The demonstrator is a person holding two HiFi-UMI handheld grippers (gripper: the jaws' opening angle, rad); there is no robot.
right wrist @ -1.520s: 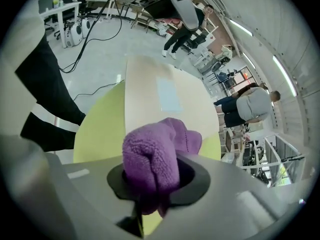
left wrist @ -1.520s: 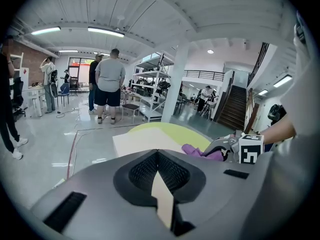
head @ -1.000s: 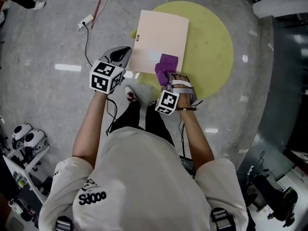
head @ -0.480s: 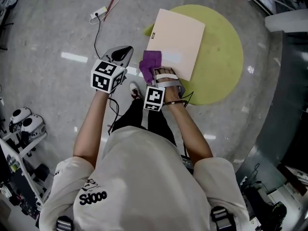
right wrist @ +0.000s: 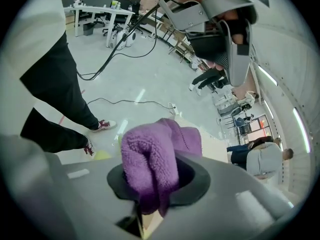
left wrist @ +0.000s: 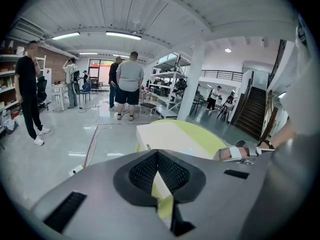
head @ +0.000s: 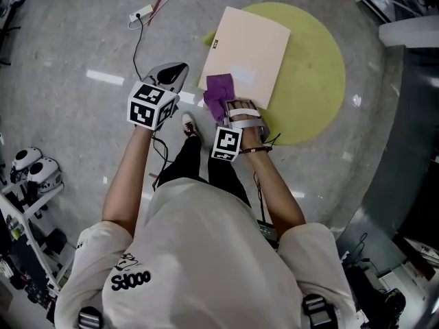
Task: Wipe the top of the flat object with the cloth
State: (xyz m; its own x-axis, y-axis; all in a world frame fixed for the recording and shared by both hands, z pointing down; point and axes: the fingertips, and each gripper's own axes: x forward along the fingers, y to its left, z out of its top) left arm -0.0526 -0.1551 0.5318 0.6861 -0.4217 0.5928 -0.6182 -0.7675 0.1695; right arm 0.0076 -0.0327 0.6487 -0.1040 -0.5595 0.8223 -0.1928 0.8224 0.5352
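R gripper (head: pixel 227 103) was clamped on the purple cloth (head: pixel 219 88). In the right gripper view the cloth filled the gap between the jaws and bulged out front as a folded wad. The cloth sat at the near-left corner of the beige board (head: pixel 250 40), on its top, w/ the lower part over the near edge. Can't confirm how hard it pressed.

The board lay flat on a round yellow mat (head: pixel 315 67), w/ its left corner sticking out past the mat onto grey floor (head: pixel 75 53). There was a small dark label (head: pixel 215 44) on the board's left edge and a lighter patch (head: pixel 243 74) just beyond the cloth.

L gripper (head: pixel 175 69) was closed and empty, pads meeting at the tip. It hung over the floor just left of the board's near-left corner, apart from the board and cloth.

Also in view: a power strip (head: pixel 141 11) w/ cable on the floor far left of the board, and several ppl (left wrist: pixel 130 81) standing in the background of the left gripper view.
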